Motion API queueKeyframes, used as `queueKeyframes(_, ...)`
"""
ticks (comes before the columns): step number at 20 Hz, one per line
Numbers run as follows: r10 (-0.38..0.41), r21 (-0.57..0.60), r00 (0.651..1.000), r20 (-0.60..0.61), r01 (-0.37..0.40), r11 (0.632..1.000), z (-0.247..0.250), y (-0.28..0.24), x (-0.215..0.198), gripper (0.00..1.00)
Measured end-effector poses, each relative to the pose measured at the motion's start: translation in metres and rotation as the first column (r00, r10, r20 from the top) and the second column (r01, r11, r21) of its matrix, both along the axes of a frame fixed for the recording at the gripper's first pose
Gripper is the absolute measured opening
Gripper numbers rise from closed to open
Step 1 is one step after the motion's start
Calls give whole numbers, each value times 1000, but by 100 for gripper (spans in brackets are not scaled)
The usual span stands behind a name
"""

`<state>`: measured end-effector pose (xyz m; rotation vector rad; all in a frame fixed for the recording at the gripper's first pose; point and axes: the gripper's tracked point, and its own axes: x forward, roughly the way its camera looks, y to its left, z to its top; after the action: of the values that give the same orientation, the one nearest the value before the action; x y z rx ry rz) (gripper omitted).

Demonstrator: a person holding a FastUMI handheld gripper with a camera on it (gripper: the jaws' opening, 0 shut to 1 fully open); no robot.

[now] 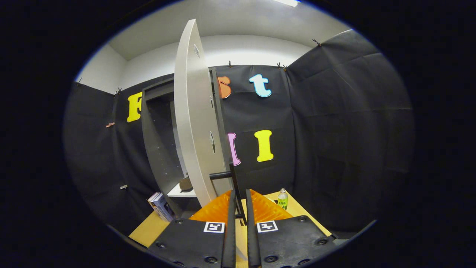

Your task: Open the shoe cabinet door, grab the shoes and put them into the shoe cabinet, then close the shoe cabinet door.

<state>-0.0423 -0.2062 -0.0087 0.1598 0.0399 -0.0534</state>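
The dark grey shoe cabinet [156, 141] stands ahead on the left with its pale door [193, 123] swung wide open, seen almost edge-on. A black bar handle [233, 178] juts from the door's lower edge and runs down between my fingers. My gripper [240, 194] is shut on that handle, both fingers pressing close on either side of it. Inside the cabinet, a brown shoe [185, 183] rests on a white shelf [182, 192], partly hidden by the door.
The cabinet stands on a wooden table [148, 229]. A few books [160, 205] lean against the cabinet's left foot. A small green-labelled bottle [283, 198] stands on the table to the right of the fingers. Black cloth walls close in all around.
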Motion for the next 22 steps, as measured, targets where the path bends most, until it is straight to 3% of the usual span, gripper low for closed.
queueKeyframes(2, -46, -25, 999, 15, 47, 999, 8, -4, -12, 16)
queueKeyframes(4, -43, -27, 999, 28, 44, 999, 20, 6, -26, 18)
queueKeyframes(9, 77, -41, 994, 75, -74, 996, 42, 76, -44, 73)
queueKeyframes(13, 246, -68, 969, 30, -243, 968, 14, 155, -34, 99)
queueKeyframes(15, 294, -17, 955, -47, -295, 955, -20, 187, -26, 99)
queueKeyframes(19, 289, 11, 929, -230, -294, 956, -121, 222, -8, 99)
queueKeyframes(22, 301, 31, 878, -372, -312, 950, -199, 247, -1, 99)
